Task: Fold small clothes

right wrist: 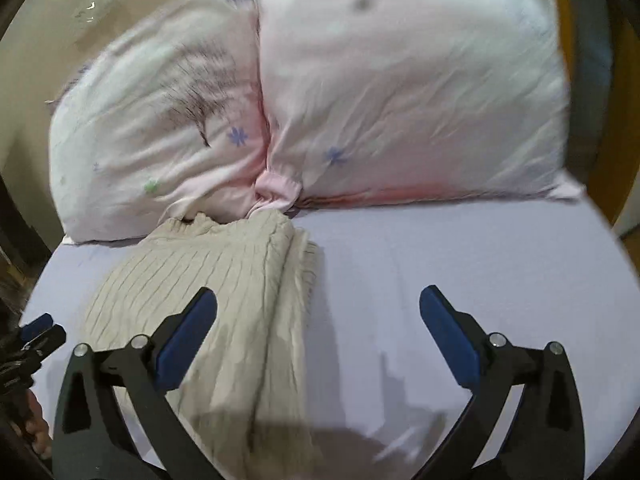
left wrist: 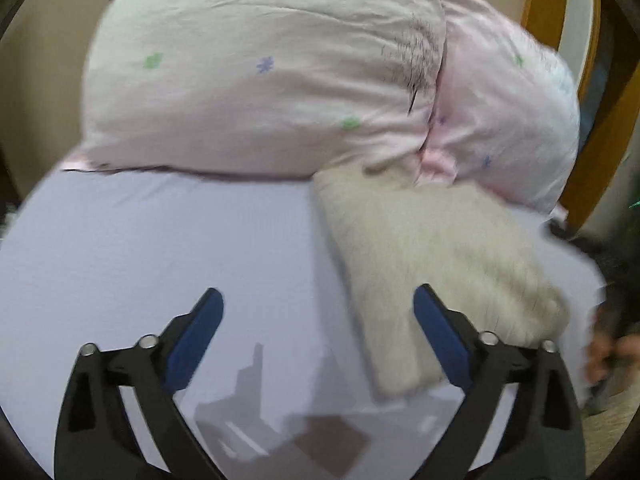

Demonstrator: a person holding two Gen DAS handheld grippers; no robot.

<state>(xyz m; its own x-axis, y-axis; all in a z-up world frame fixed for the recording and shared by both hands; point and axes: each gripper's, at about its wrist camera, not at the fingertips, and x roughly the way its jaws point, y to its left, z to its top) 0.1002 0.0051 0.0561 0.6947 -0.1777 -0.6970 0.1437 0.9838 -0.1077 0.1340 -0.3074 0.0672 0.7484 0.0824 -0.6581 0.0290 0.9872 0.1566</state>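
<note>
A cream ribbed knit garment [left wrist: 432, 264] lies folded into a long rectangle on the lilac bed sheet [left wrist: 160, 248]. It runs from the pillows toward me. In the right wrist view the garment [right wrist: 224, 288] lies left of centre, with a folded layer along its right edge. My left gripper [left wrist: 318, 320] is open and empty above the sheet, with the garment under its right finger. My right gripper [right wrist: 318, 320] is open and empty, its left finger over the garment. The left gripper's tip [right wrist: 38, 326] shows at the far left of the right wrist view.
Two pink flowered pillows [left wrist: 260, 72] [right wrist: 400, 88] lean at the head of the bed, touching the garment's far end. A wooden headboard [left wrist: 548, 4] rises behind them at the right. A beige wall [right wrist: 36, 40] is at the left. A hand [left wrist: 612, 352] shows past the bed's right edge.
</note>
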